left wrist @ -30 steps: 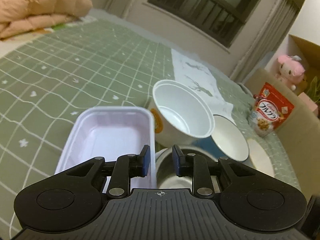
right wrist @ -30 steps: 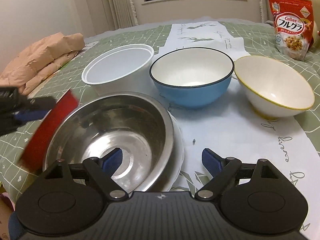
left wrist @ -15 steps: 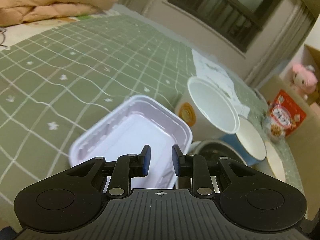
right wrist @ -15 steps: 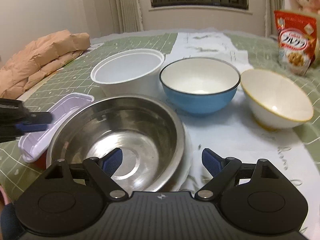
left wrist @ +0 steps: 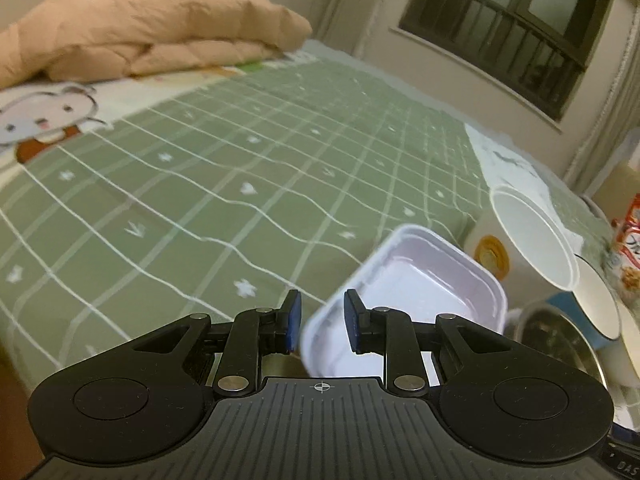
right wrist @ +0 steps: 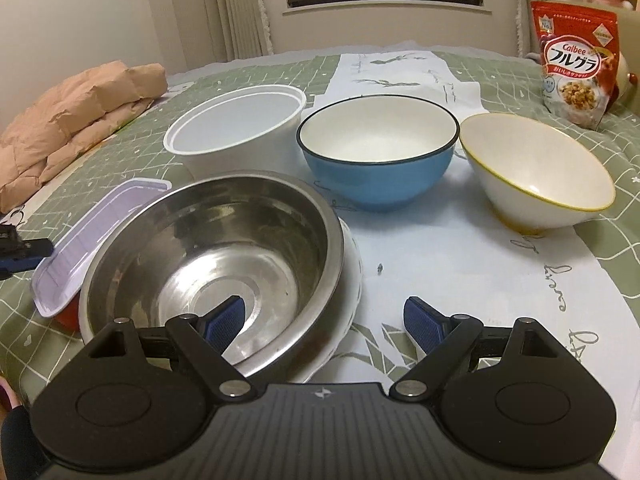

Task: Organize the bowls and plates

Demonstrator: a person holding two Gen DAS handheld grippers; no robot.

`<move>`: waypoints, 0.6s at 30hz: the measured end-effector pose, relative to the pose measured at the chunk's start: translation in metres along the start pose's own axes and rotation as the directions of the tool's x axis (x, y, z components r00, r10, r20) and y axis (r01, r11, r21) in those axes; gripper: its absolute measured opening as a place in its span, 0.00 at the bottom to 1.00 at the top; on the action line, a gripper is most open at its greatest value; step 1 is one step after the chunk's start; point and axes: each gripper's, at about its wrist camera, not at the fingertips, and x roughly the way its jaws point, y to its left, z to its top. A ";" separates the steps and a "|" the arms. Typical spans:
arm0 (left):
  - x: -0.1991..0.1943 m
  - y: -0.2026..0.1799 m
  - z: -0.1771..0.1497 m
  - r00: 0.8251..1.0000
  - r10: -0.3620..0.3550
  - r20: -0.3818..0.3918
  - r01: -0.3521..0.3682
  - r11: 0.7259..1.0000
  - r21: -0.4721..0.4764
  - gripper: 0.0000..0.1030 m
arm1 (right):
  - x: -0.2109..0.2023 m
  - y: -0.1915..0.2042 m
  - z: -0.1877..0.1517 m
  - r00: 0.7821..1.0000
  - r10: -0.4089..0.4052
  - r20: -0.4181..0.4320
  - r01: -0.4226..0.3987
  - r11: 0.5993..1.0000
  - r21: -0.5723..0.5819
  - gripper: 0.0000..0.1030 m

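A steel bowl sits in a white dish on the bed. Behind it stand a white plastic bowl, a blue bowl and a white yellow-rimmed bowl. A lilac rectangular tray with a red underside lies left of the steel bowl; it also shows in the left wrist view. My left gripper is slightly open at the tray's near-left corner, no longer clamping it. My right gripper is open and empty, above the steel bowl's near rim.
A green checked sheet covers the bed, with a white printed cloth under the bowls. A folded peach duvet lies at the far left. A red cereal bag stands at the back right.
The left gripper set the lilac tray down beside the steel bowl, opened a little and swung left off it. The right gripper stayed open and barely moved.
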 end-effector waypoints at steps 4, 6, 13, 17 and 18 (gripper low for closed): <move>0.007 -0.007 -0.005 0.999 0.032 -0.008 -0.032 0.998 0.056 0.24 | 0.003 0.002 -0.002 1.000 -0.005 -0.010 0.005 1.000 0.002 0.85; 0.008 -0.005 -0.009 0.998 0.064 -0.007 -0.063 0.995 0.071 0.23 | 0.004 0.003 -0.002 1.000 -0.005 -0.015 0.005 1.000 0.002 0.85; -0.016 0.010 -0.003 0.980 0.186 0.072 -0.188 0.982 0.018 0.24 | 0.005 0.004 -0.003 1.000 0.010 -0.017 -0.010 1.000 0.001 0.85; -0.043 -0.004 0.005 0.978 0.116 0.171 -0.119 0.993 0.005 0.21 | 0.005 0.002 -0.004 1.000 0.010 -0.020 -0.010 1.000 0.008 0.85; -0.050 -0.010 0.006 0.983 0.053 0.178 -0.056 0.998 0.013 0.21 | 0.005 0.001 -0.004 1.000 0.007 -0.020 -0.007 1.000 0.009 0.85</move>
